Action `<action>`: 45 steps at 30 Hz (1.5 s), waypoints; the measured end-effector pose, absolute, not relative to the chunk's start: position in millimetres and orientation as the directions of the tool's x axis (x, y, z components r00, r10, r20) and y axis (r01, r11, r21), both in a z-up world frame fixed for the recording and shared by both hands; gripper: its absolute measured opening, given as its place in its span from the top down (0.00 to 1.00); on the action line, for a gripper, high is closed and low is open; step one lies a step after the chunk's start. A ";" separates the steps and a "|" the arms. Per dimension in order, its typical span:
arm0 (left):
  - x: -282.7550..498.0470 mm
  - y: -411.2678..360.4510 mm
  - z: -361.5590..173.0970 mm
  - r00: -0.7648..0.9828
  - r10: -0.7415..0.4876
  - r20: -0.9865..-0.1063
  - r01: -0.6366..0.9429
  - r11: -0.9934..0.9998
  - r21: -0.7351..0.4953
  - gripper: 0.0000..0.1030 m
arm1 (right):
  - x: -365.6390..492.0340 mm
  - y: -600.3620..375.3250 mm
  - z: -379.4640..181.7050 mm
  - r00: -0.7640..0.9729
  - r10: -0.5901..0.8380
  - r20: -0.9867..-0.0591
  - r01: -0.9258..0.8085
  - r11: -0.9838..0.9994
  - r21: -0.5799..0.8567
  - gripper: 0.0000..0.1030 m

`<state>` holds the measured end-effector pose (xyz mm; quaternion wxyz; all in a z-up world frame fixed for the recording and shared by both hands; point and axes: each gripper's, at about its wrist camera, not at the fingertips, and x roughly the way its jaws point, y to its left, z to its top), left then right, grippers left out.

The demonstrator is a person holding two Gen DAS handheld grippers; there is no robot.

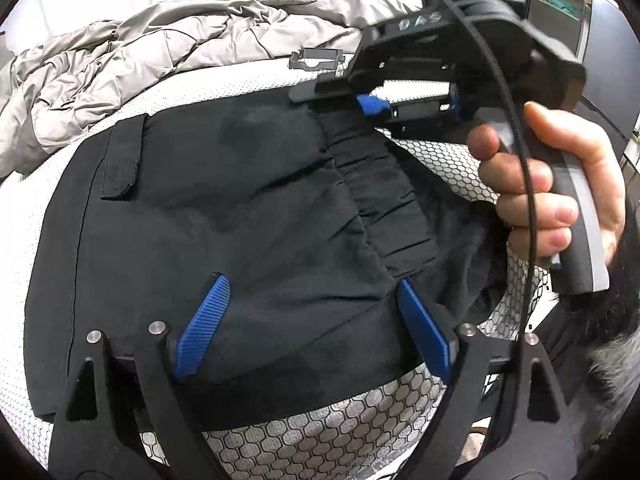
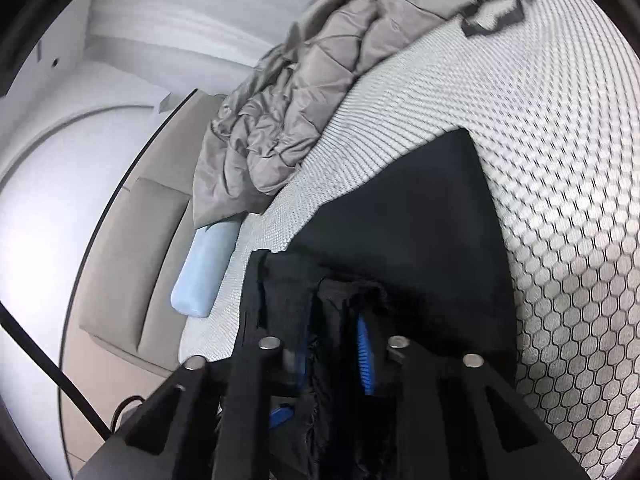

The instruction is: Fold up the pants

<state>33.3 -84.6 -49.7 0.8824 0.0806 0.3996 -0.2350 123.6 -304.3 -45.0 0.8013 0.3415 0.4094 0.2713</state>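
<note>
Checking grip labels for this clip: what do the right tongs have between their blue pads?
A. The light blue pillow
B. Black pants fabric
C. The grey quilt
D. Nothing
B: in the right wrist view the right tongs are shut on bunched fabric of the black pants.

a home bedroom: a bare mattress with a rumpled grey comforter and a padded headboard.

Left tool gapes over black pants.
</note>
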 end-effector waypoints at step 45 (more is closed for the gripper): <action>51.7 -70.8 -39.1 0.602 -0.337 -0.724 0.382 0.918 -0.110 0.18 | 67.3 -308.5 -57.6 0.289 0.780 -0.555 -0.258 0.621 0.740 0.62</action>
